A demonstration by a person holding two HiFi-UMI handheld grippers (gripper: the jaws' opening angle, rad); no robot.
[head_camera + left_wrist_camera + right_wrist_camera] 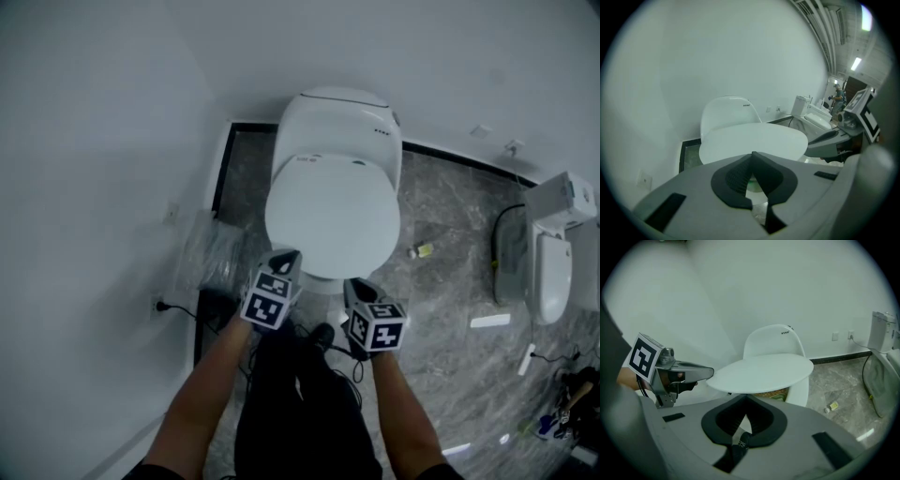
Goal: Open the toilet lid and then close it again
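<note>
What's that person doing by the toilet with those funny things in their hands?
A person stands in front of a toilet, holding a hand-held gripper in each hand. The lid is down. The left hand-held gripper and the right hand-held gripper both have their jaws shut with nothing in them, and both point at the lid's front edge. The lid is not lifted yet. Whether the left one touches the edge is hard to tell.

Cutting off 2nd toilet at head view's right edge. Showing yellowish item on floor too small to identify. Hiding most of bowl under toilet lid. Leaving corner clutter indistinct.
</note>
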